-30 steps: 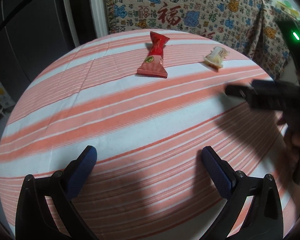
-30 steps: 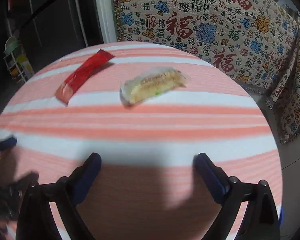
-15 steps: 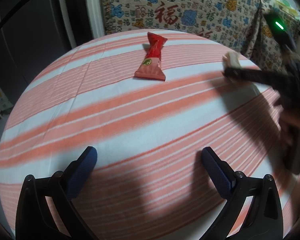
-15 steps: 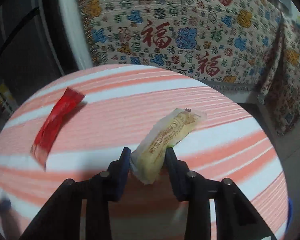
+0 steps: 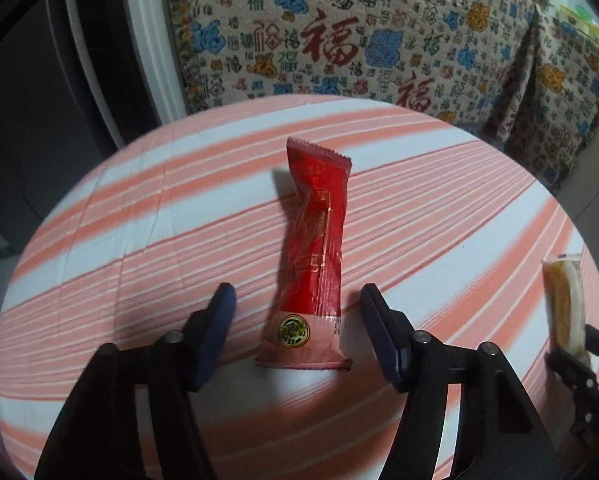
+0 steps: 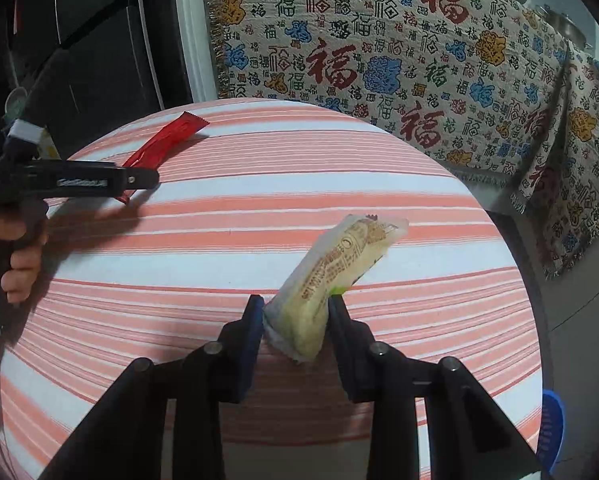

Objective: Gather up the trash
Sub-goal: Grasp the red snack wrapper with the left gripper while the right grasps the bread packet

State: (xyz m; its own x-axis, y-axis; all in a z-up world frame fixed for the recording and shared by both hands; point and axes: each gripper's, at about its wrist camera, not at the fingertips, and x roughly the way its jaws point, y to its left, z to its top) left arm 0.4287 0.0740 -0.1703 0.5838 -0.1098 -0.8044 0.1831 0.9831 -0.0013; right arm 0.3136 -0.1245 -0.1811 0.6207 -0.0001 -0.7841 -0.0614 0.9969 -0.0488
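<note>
A round table is covered by a striped tablecloth (image 5: pixel 147 240) in salmon and white bands, lightly creased toward the left in the left wrist view. Behind the table, a cream patterned fabric (image 6: pixel 399 60) printed with red, blue, green and yellow characters is draped, with a fringed edge at its left side. A white vertical frame (image 5: pixel 155 48) and a dark panel (image 5: pixel 27 100) are seen left of it. A blue object (image 6: pixel 551 428) is partly visible at the lower right in the right wrist view.
</note>
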